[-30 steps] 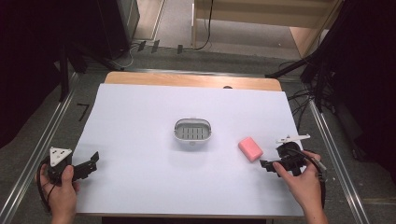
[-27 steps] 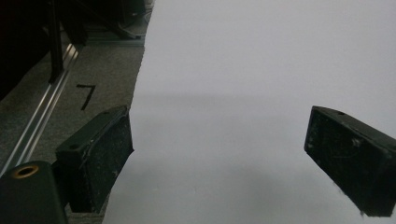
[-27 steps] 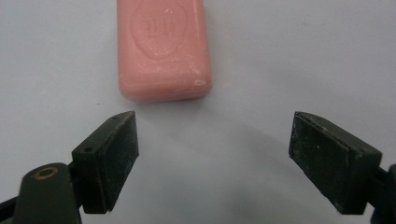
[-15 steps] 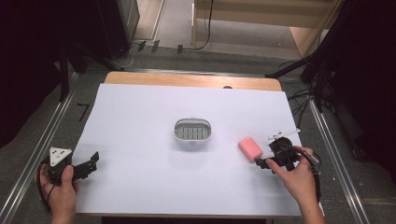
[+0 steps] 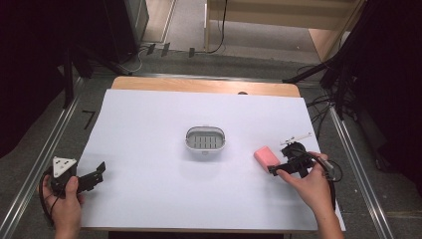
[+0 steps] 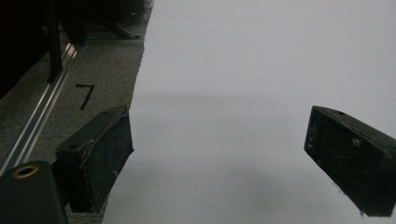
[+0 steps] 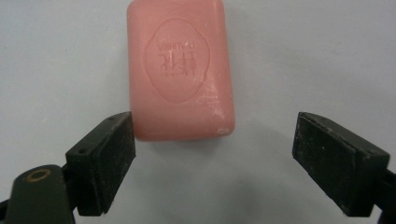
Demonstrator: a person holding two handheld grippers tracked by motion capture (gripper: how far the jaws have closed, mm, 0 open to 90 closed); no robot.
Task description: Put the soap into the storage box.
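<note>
So my right hand-held gripper [image 5: 272, 170] sits at the lower right of the high view, jaws apart and just been opening wider, nothing clamped. In the right gripper view the pink soap bar [image 7: 181, 70] lies flat on the white bench [image 5: 149, 129] at the top middle of the frame, its near end just beside my left jaw. My left hand-held gripper [image 5: 101, 168] sits lower left, jaws wide apart over bare bench. A soap dish [image 5: 205, 140] sits mid-frame, well apart from the soap.
</note>
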